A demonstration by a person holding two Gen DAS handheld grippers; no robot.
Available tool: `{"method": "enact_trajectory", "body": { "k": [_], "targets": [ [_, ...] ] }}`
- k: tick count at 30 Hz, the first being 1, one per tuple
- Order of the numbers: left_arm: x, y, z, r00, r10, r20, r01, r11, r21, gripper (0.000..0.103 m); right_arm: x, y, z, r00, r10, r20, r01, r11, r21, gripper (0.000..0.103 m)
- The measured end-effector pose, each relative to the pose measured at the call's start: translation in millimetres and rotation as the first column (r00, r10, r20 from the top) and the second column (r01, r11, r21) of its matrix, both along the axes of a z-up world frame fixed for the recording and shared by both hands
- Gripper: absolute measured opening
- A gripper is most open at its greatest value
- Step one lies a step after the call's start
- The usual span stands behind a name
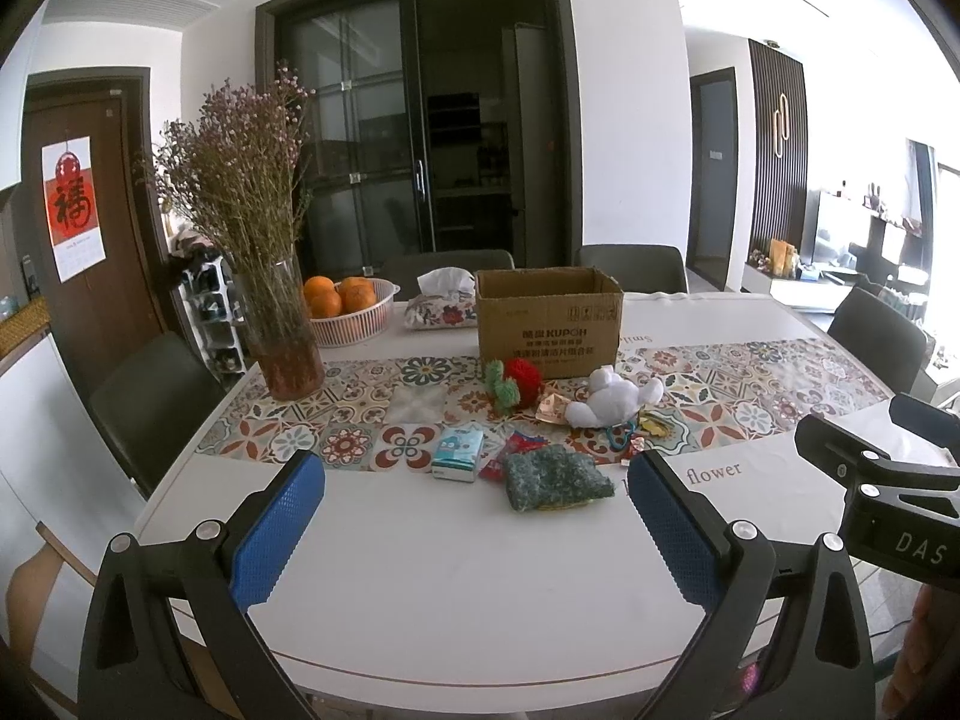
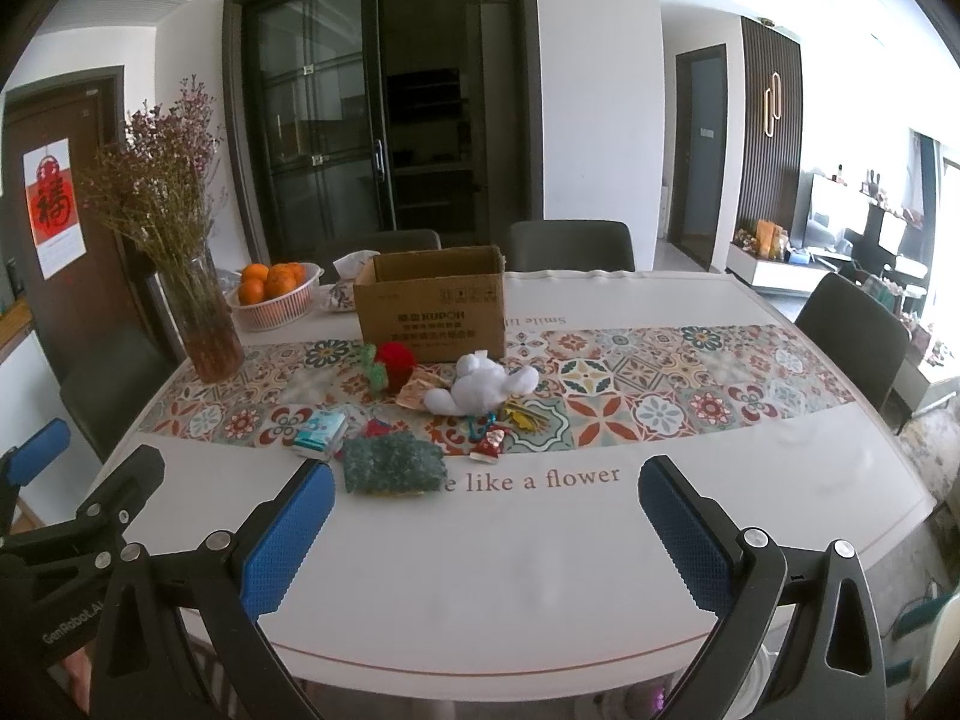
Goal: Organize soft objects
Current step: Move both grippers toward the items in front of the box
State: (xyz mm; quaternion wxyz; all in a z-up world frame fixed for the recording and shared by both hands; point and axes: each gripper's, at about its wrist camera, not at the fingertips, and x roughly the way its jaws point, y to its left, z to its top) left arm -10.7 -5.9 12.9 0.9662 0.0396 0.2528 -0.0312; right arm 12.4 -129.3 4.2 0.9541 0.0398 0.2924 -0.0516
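- From the left wrist view, the left gripper [image 1: 477, 525] hangs over the near edge of the white oval table [image 1: 456, 588], its blue-padded fingers [image 1: 276, 531] spread wide and holding nothing.
- Just beyond the fingertips, slightly right of centre, lies the flat green scrubby sponge pad [image 1: 555, 476]; it is apart from both pads.
- Left of the sponge sits a small light-blue tissue pack [image 1: 457, 453], with red wrappers between them.
- Farther off on the patterned tile runner [image 1: 750, 396] lies the white plush toy [image 1: 606, 399], and left of it the red-and-green knitted strawberry [image 1: 517, 383], close to the front of the open brown cardboard box [image 1: 549, 318].
- At the far left stand a glass vase of dried flowers [image 1: 282, 330] and a white basket of oranges [image 1: 351, 309].
- At the right edge shows the black body of the right gripper [image 1: 882, 480].
- From the right wrist view, the right gripper [image 2: 486, 531] is likewise released, fingers [image 2: 684, 534] wide apart above bare tabletop.
- The green sponge pad [image 2: 390, 465] lies just beyond its left fingertip, not touching.
- The white plush toy [image 2: 480, 387] lies farther, left of centre, beside the knitted strawberry [image 2: 393, 366] before the cardboard box [image 2: 432, 306].
- The left gripper [image 2: 42, 462] shows at the near left edge.
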Motion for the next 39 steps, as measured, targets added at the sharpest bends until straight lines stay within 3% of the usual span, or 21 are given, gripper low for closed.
{"method": "enact_trajectory", "body": {
  "k": [20,39],
  "targets": [
    [23,13,-10,0.999,0.007,-0.045,-0.008,1.0,-0.016,0.103,19,11,-8,0.999,0.007,-0.035,-0.007,1.0,0.016,0.103],
    [113,44,-38,0.987,0.004,-0.161,-0.009,1.0,-0.03,0.103,106,34,-37,0.987,0.041,-0.155,-0.031,0.997,0.065,0.103]
  ]
}}
